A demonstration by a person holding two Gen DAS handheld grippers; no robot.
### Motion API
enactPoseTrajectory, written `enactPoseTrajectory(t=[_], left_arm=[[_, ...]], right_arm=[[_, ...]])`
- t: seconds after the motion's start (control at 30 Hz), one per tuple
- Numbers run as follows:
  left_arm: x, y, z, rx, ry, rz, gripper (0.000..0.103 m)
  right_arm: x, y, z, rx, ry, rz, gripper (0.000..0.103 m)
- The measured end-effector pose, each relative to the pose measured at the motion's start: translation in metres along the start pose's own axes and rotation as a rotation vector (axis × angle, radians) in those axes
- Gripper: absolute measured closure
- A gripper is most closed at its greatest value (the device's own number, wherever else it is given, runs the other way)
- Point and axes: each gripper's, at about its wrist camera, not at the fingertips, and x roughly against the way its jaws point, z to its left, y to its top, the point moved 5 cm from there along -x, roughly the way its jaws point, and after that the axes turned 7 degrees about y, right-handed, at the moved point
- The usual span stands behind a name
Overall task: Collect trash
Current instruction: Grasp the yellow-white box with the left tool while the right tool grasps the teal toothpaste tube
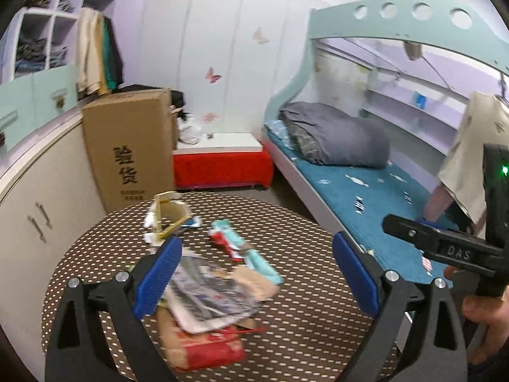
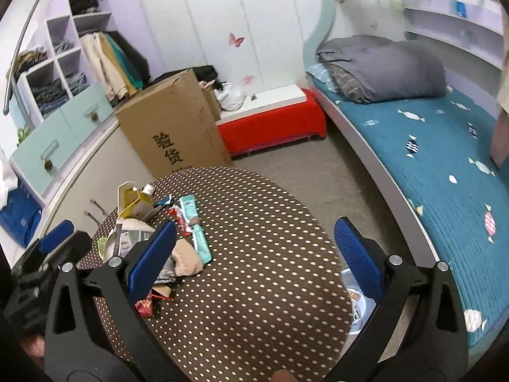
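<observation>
A heap of trash lies on the round brown polka-dot table (image 1: pixel 302 238): a printed paper wrapper (image 1: pixel 210 296), a red and tan packet (image 1: pixel 203 343), a teal wrapper (image 1: pixel 254 254), a torn yellow carton (image 1: pixel 168 216). My left gripper (image 1: pixel 257 270) is open and empty, held just above the heap. My right gripper (image 2: pixel 254 261) is open and empty over the table's middle (image 2: pixel 254 254), with the trash, including the teal wrapper (image 2: pixel 197 232) and the carton (image 2: pixel 133 200), to its left. The right gripper's body shows at the right edge of the left wrist view (image 1: pixel 445 248).
A tall cardboard box (image 2: pixel 175 127) stands behind the table beside white cabinets (image 1: pixel 38 197). A red bench (image 2: pixel 273 124) and a bed with a teal cover (image 2: pixel 429 146) lie beyond. A white bowl (image 2: pixel 359 302) sits on the floor to the right of the table.
</observation>
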Motion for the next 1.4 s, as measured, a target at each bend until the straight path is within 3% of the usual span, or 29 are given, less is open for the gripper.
enactPoseTrajectory(t=[0.33, 0.63, 0.83, 1.0, 1.07, 1.1, 1.13, 1.23, 1.4], left_arm=[[-0.052, 0.011, 0.066, -0.008, 0.134, 0.075, 0.010], [-0.114, 0.013, 0.076, -0.106, 0.153, 0.200, 0.010], [-0.143, 0.012, 0.066, -0.177, 0.154, 0.261, 0.010], [-0.166, 0.015, 0.072, -0.184, 0.173, 0.309, 0.010], [-0.174, 0.015, 0.075, -0.181, 0.167, 0.330, 0.027], [-0.177, 0.014, 0.077, -0.177, 0.159, 0.347, 0.045], [-0.181, 0.012, 0.080, -0.165, 0.152, 0.360, 0.049], [-0.179, 0.010, 0.085, -0.146, 0.129, 0.353, 0.056], [-0.168, 0.008, 0.093, -0.076, 0.083, 0.316, 0.060]], right_arm=[[-0.067, -0.002, 0.015, 0.033, 0.030, 0.095, 0.006], [-0.131, -0.006, 0.017, 0.083, 0.016, 0.164, 0.006], [-0.177, -0.020, 0.035, 0.175, 0.043, 0.263, 0.008], [-0.203, -0.027, 0.052, 0.232, 0.065, 0.310, 0.027], [-0.207, -0.029, 0.058, 0.251, 0.090, 0.310, 0.037], [-0.207, -0.030, 0.062, 0.262, 0.098, 0.313, 0.048], [-0.208, -0.032, 0.066, 0.280, 0.091, 0.312, 0.060], [-0.206, -0.037, 0.075, 0.307, 0.109, 0.317, 0.076], [-0.198, -0.042, 0.070, 0.274, 0.124, 0.309, 0.082]])
